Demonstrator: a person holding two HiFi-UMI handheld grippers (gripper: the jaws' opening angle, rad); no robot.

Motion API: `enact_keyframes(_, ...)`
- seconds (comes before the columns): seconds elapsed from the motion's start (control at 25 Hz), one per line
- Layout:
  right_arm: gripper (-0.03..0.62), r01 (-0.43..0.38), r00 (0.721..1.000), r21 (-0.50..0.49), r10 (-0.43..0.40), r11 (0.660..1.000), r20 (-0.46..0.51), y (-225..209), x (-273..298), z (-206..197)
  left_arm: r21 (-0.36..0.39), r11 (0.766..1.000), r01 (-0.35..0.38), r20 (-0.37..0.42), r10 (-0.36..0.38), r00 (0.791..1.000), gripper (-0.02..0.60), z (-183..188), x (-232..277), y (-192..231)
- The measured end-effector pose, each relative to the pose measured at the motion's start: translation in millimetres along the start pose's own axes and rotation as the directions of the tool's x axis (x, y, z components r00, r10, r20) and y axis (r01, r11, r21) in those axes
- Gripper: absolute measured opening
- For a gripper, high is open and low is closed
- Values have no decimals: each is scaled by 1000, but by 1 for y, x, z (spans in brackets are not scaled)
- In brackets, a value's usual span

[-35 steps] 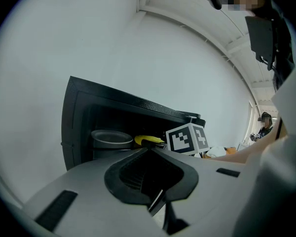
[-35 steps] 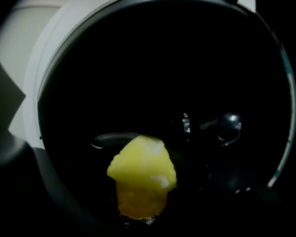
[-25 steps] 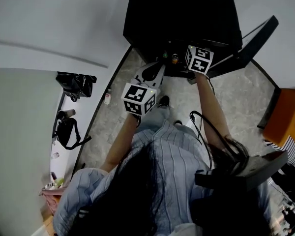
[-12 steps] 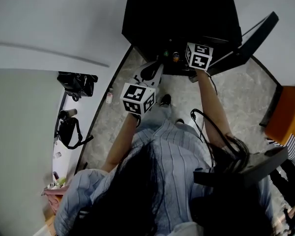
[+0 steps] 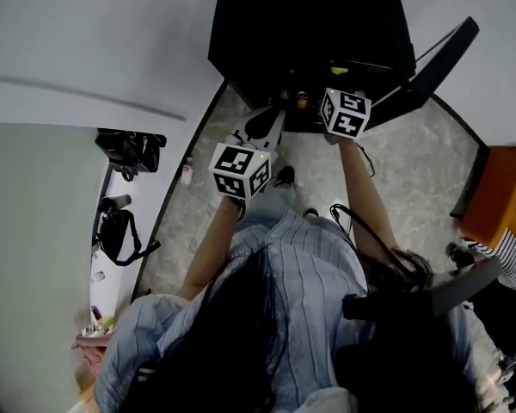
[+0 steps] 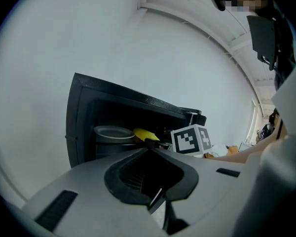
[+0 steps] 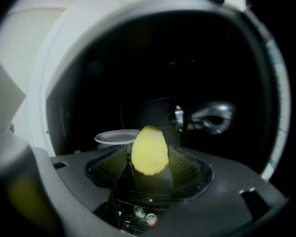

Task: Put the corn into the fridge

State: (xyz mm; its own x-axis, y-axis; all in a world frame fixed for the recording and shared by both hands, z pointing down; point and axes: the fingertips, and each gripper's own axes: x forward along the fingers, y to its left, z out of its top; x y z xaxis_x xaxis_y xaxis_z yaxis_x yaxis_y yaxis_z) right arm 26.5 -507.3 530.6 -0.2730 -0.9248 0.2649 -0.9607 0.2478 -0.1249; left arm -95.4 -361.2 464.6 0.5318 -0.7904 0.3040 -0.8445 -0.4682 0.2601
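Note:
The black fridge [image 5: 310, 24] stands with its door [image 5: 426, 63] swung out to the right. My right gripper [image 7: 149, 158] is shut on the yellow corn [image 7: 149, 149], holding it inside the dark fridge cavity; its marker cube [image 5: 346, 113] sits at the fridge opening. From the left gripper view the corn [image 6: 145, 134] shows beside a round plate [image 6: 113, 131] on a shelf. My left gripper [image 6: 149, 143] hangs back in front of the fridge, jaws together and empty; in the head view the left gripper [image 5: 278, 119] points at the fridge's lower left.
A white plate [image 7: 117, 137] lies on the shelf left of the corn, and a shiny metal object [image 7: 212, 116] sits to the right. Black bags [image 5: 131, 149] rest on a ledge at left. An orange seat [image 5: 499, 205] stands at right. A black cable [image 5: 348, 218] trails on the tiled floor.
The right gripper's cube has shifted slightly at the fridge opening, and the head view has drifted a little. The left gripper has barely moved.

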Motion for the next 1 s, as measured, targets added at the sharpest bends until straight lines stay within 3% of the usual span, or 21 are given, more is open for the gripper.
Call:
enact_keyframes(0.36, 255, 12, 1000, 106, -10, 994, -23, -1, -30, -23, 2, 1000, 20, 1, -20, 1000, 28, 0, 2, -5)
enact_keyframes(0.52, 158, 14, 1000, 99, -13, 995, -16, -3, -30, -20, 0, 1000, 17, 2, -17, 1000, 28, 0, 2, -4)
enact_keyframes(1.0, 155, 22, 999, 102, -19, 995, -35, -9, -9, -12, -7, 1000, -9, 5, 9, 1000, 28, -2, -5, 6)
